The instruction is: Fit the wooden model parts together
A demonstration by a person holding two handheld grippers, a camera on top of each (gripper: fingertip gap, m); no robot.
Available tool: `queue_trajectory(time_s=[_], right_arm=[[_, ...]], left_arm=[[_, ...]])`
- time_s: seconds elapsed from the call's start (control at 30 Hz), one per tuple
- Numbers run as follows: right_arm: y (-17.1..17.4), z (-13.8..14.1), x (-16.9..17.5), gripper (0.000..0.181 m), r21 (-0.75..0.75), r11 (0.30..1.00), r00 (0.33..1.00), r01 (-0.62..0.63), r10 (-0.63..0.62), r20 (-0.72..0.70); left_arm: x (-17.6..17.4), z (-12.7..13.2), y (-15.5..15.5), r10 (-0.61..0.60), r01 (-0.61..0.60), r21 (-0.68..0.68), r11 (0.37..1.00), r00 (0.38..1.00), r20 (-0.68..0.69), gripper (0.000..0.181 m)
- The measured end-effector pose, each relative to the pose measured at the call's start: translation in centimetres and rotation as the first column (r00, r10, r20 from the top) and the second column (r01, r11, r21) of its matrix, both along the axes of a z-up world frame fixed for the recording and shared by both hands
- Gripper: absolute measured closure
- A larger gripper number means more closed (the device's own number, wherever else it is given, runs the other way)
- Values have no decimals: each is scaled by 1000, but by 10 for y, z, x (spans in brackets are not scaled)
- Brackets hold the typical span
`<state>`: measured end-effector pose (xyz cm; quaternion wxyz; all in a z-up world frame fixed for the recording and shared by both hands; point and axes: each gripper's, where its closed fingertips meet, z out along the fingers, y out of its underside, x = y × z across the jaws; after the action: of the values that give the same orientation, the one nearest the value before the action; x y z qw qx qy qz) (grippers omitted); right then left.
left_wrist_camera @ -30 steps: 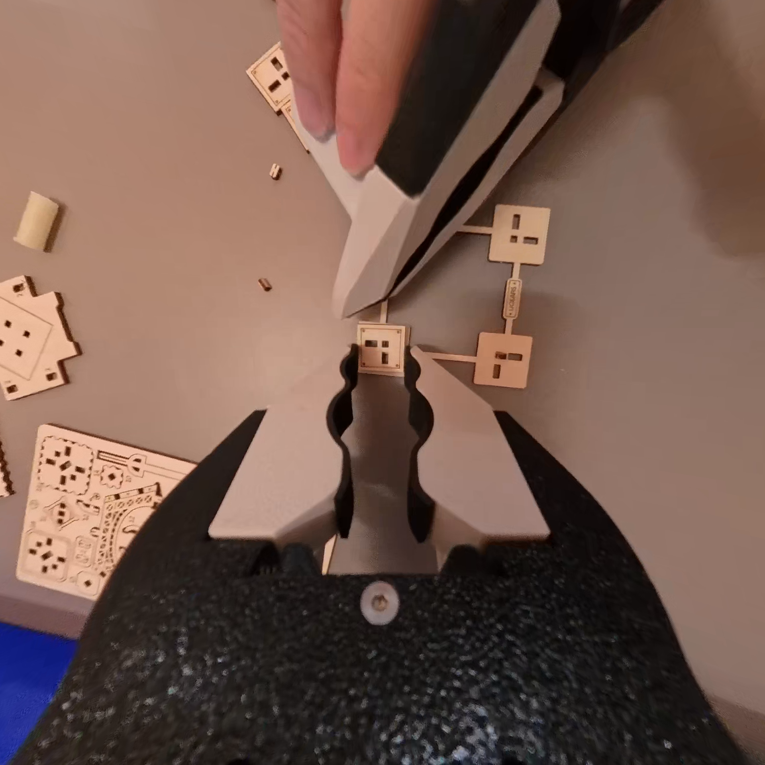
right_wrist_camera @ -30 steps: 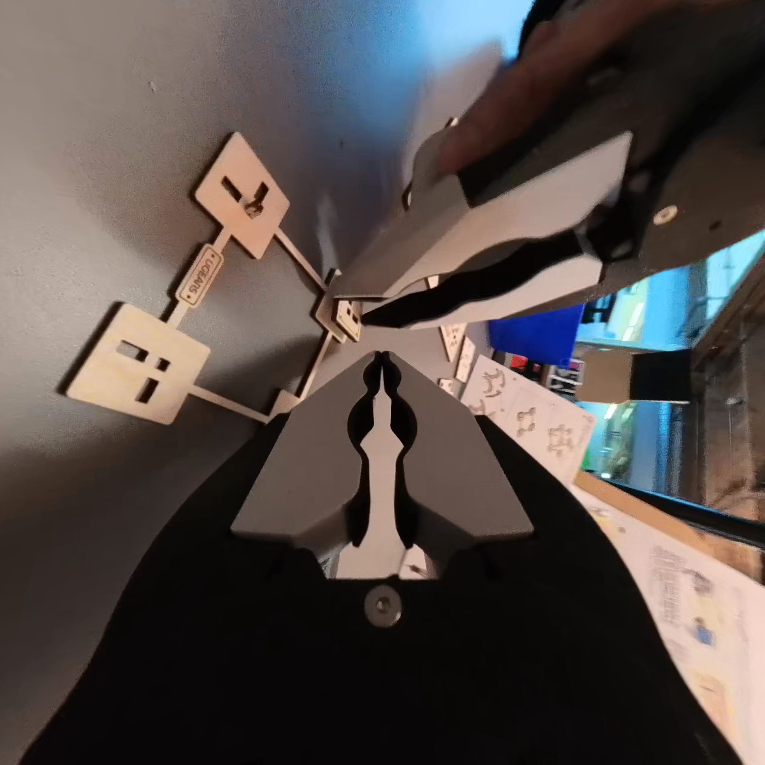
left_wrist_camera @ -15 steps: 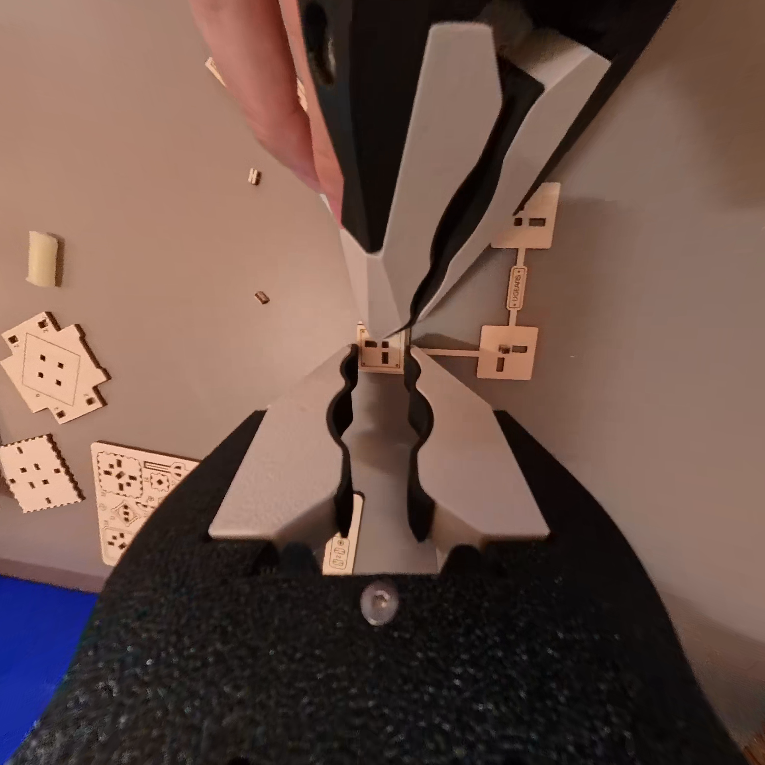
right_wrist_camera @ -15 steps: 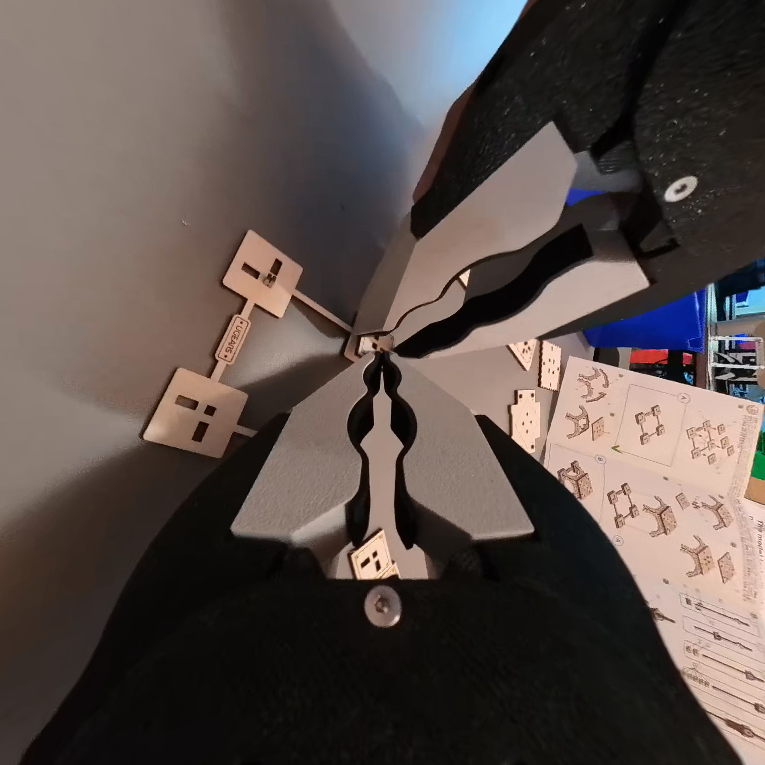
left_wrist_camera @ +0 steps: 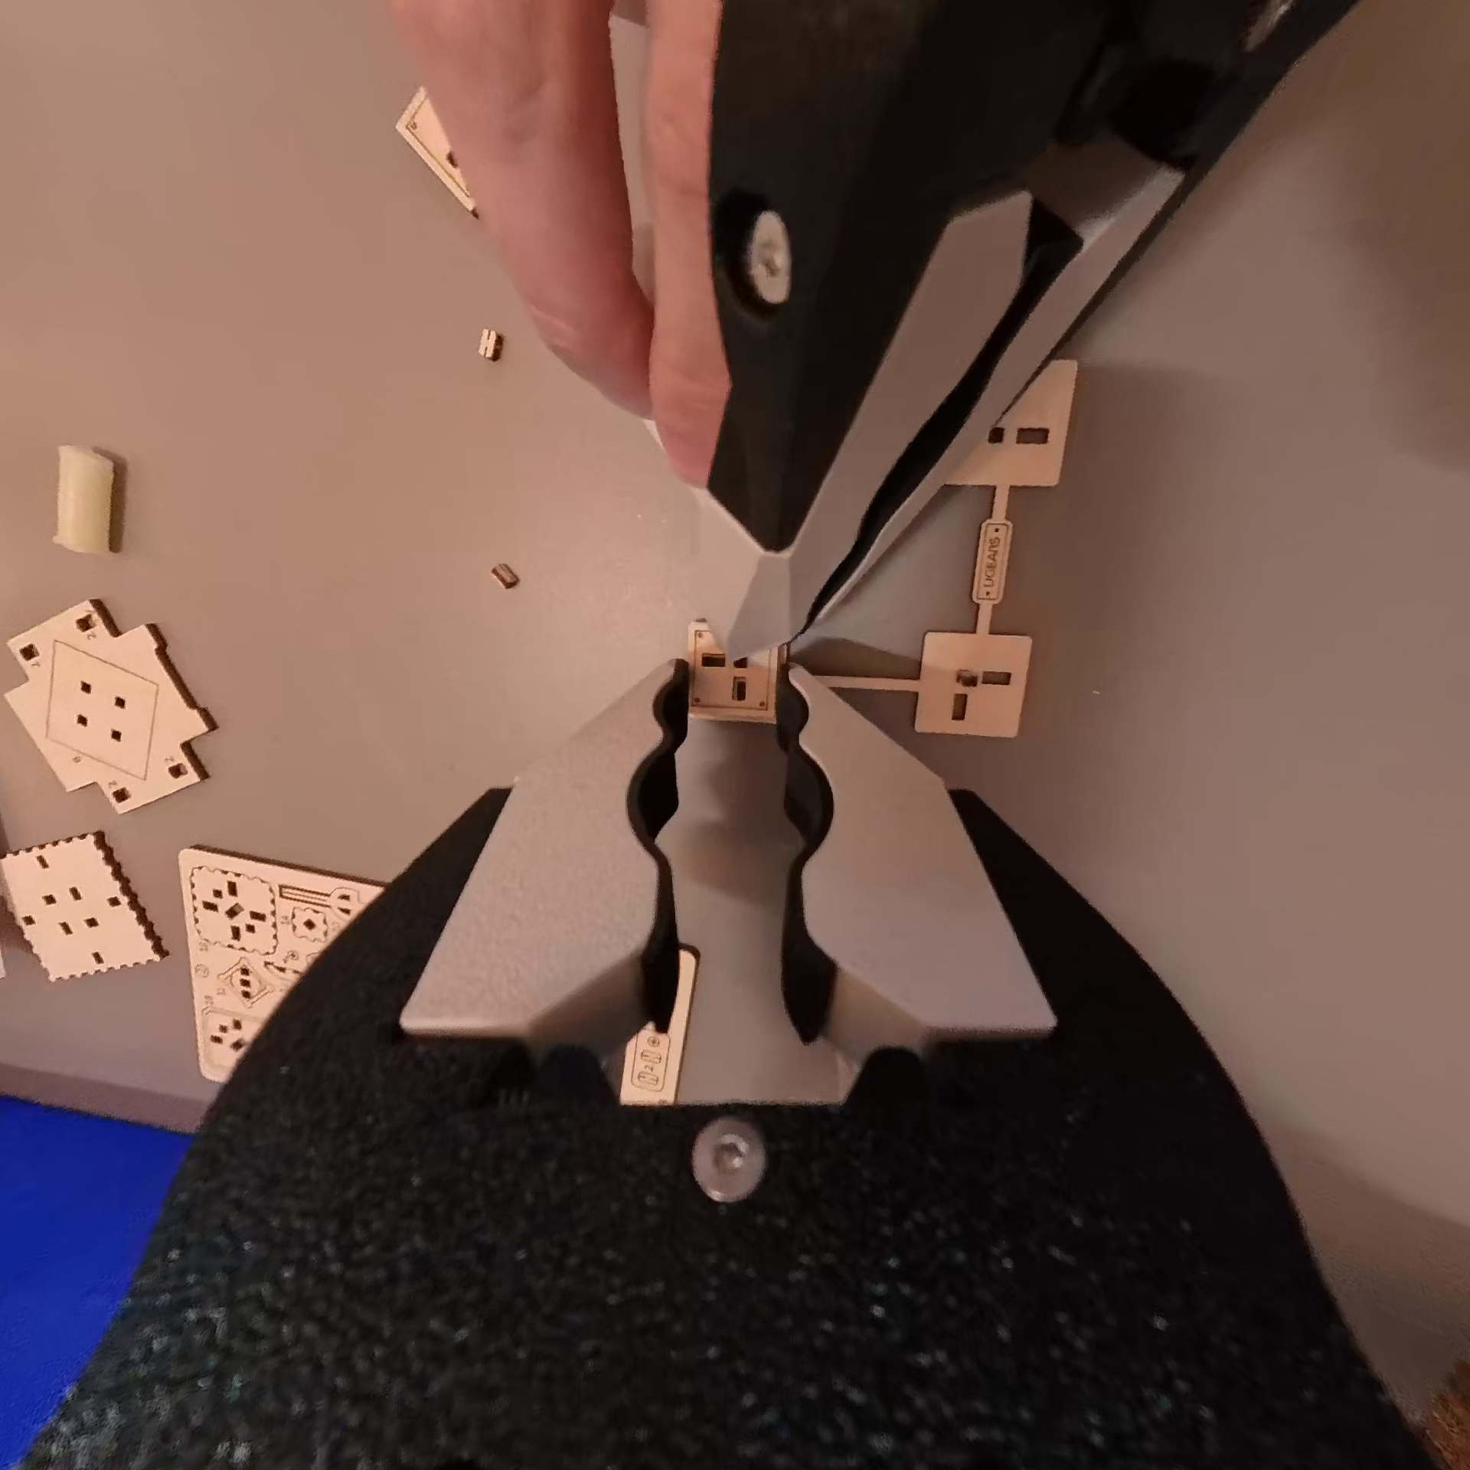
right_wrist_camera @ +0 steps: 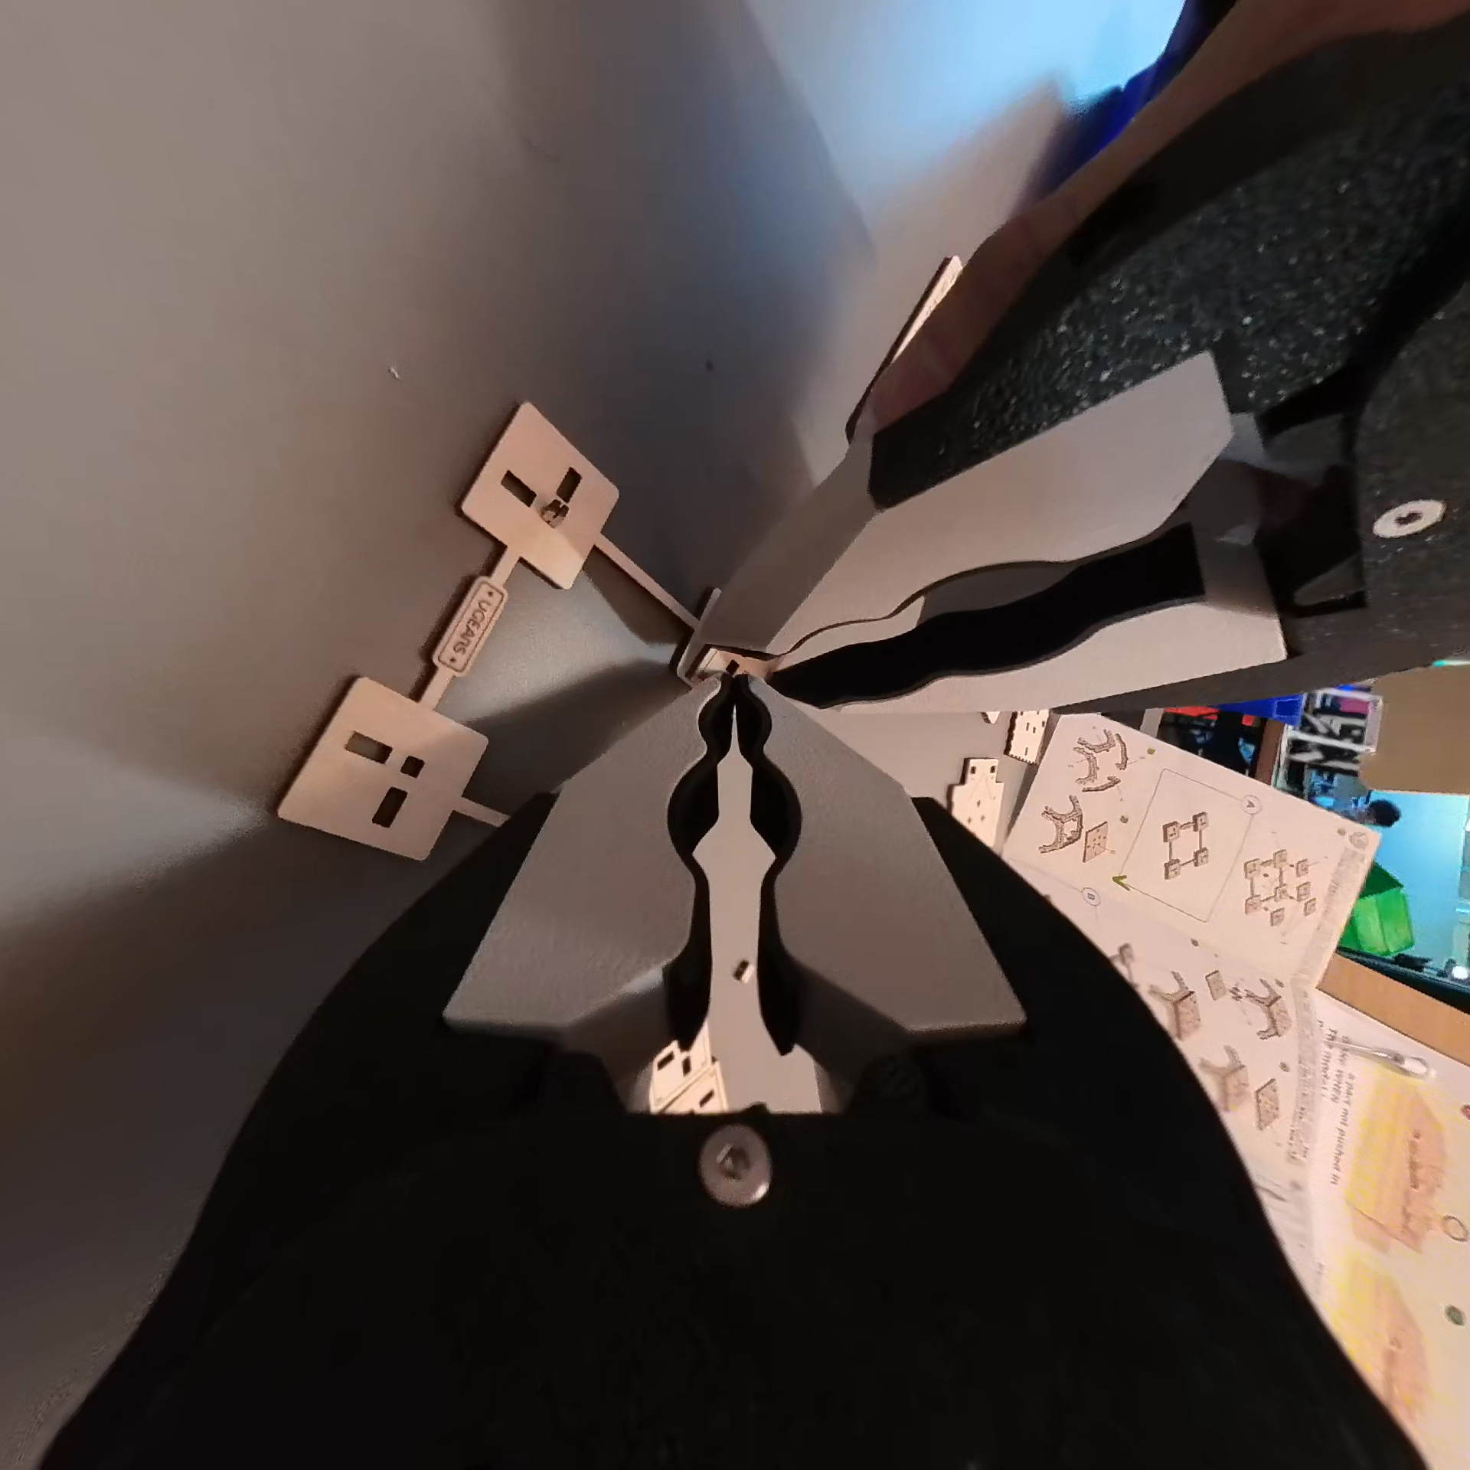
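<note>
At frame centre, the left gripper (left_wrist_camera: 733, 690) clasped one small square of the wooden frame (left_wrist_camera: 972, 682) between its fingertips. The right gripper (right_wrist_camera: 733, 690), jaws clenched, pressed its tips onto that same square. Loose wooden panels (left_wrist_camera: 103, 708) lay at left on the grey table (left_wrist_camera: 318, 477).

light: dim, warm on the grey table (left_wrist_camera: 239, 278) | shadows: soft, dark beneath the right gripper (left_wrist_camera: 783, 628) | blur: smeared upper-right corner in right wrist view | distortion: wide-angle bending at edges | glare: cool blue-white patch above
</note>
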<state>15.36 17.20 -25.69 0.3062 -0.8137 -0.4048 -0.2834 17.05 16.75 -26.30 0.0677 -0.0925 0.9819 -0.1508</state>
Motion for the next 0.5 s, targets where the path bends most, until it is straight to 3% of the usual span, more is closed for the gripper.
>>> queue_trajectory(time_s=[0.33,0.43,0.5], right_arm=[[-1,-1,1,181,-93,995,999,-17,21,44],[-1,-1,0,181,-94,995,999,-21,25,45],[-1,-1,0,181,-97,995,999,-22,26,45]], left_arm=[[1,3,-2,60,-67,-204,977,997,-37,162],[7,9,0,114,-120,-276,954,993,-39,181],[7,14,0,124,-132,-317,939,991,-45,181]])
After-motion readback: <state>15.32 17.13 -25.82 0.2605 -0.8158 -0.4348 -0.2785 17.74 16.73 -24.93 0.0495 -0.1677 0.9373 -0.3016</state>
